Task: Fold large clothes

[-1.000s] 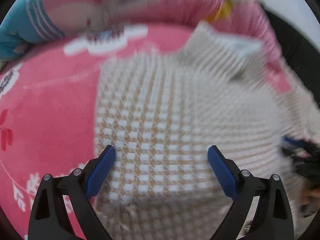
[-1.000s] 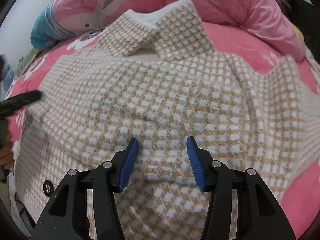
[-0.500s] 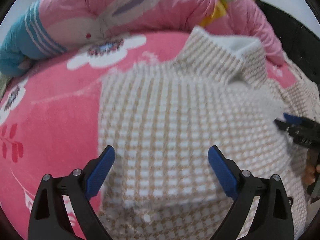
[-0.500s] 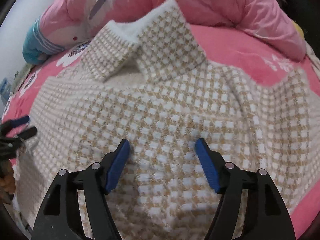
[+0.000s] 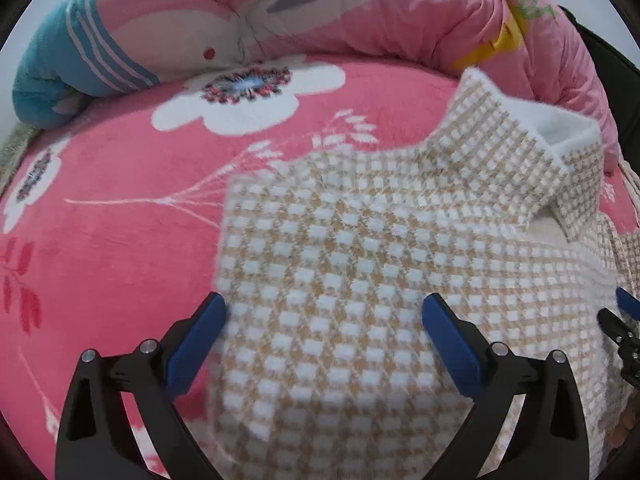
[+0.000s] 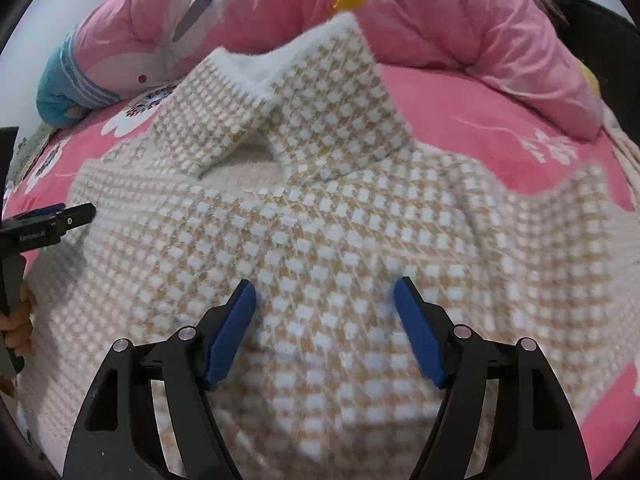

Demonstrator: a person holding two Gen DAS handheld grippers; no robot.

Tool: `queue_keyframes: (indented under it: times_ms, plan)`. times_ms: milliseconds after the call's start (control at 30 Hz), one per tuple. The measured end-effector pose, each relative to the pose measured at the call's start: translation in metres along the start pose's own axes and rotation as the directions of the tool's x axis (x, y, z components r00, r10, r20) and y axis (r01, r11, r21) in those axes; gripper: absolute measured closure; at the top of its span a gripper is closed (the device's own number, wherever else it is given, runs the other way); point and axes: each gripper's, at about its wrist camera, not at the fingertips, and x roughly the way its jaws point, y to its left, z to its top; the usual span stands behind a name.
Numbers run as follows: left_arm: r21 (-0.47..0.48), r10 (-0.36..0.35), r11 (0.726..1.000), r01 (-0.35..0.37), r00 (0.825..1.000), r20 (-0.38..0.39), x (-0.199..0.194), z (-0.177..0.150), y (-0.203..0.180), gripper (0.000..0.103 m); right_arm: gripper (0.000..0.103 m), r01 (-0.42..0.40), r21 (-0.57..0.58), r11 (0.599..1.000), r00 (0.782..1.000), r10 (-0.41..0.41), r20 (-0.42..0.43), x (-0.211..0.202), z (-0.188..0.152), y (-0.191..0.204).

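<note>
A beige-and-white checked woollen coat [image 6: 340,240] with a white fleecy lining lies spread over a bed, filling the centre of the right wrist view and the right half of the left wrist view. Its turned-down collar [image 6: 304,112] stands up at the upper middle of the right wrist view, the white lining showing along its top edge. The left gripper [image 5: 322,334], with black arms and blue pads, hangs over the coat's left edge at the bottom of its own frame; its jaws are opening, spread wide, with checked cloth lying below them but not pressed by either pad. The right gripper [image 6: 326,320] hangs over the middle of the coat, its jaws moderately wide and clear of the cloth. A hand [image 6: 18,328] shows at the left edge of the right wrist view. Beneath the coat is a pink plush bedspread with white flowers [image 5: 120,240], and along the top of both frames lies a rolled pink quilt with a blue striped end [image 5: 320,8].
</note>
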Motion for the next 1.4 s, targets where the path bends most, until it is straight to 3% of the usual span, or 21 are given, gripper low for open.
queue_keyframes:
  times_ms: [167, 267, 333, 433, 567, 700, 867, 1400]
  plan:
    - [0.045, -0.067, 0.997, 0.063, 0.992, 0.104, -0.047, -0.013, -0.018, 0.006, 0.023, -0.026, -0.068, 0.997, 0.996, 0.032, 0.081, -0.046, -0.026, 0.026]
    - [0.081, -0.124, 0.99, 0.117, 0.988, 0.087, -0.054, -0.029, -0.038, 0.006, 0.023, 0.008, -0.08, 0.997, 0.999, -0.004, 0.047, -0.038, -0.04, 0.029]
    - [0.11, -0.146, 0.984, 0.14, 0.988, 0.054, -0.049, -0.042, -0.055, 0.006, 0.021, 0.029, -0.059, 0.998, 0.999, -0.031, -0.024, -0.018, -0.052, 0.024]
    - [0.131, -0.128, 0.983, 0.126, 0.992, 0.006, -0.03, -0.057, -0.071, 0.006, 0.021, 0.03, -0.048, 0.998, 0.999, -0.031, -0.014, -0.022, -0.053, 0.019]
    - [0.152, -0.095, 0.985, 0.086, 0.994, 0.055, -0.027, -0.065, -0.077, 0.005, 0.019, 0.027, -0.05, 0.998, 0.999, -0.025, 0.037, -0.046, -0.053, 0.019]
    - [0.141, -0.109, 0.985, 0.1, 0.992, 0.057, -0.025, -0.067, -0.075, 0.005, 0.013, 0.037, -0.025, 0.999, 0.999, -0.038, -0.031, -0.023, -0.064, 0.008]
    - [0.151, -0.097, 0.985, 0.085, 0.993, 0.073, -0.025, -0.069, -0.075, 0.005, 0.008, 0.061, -0.02, 0.998, 0.998, -0.061, -0.01, -0.028, -0.068, 0.008]
    - [0.176, -0.079, 0.982, 0.065, 0.994, 0.07, -0.026, -0.071, -0.079, 0.005, 0.008, 0.047, -0.005, 0.999, 0.998, -0.047, -0.038, -0.014, -0.061, 0.005]
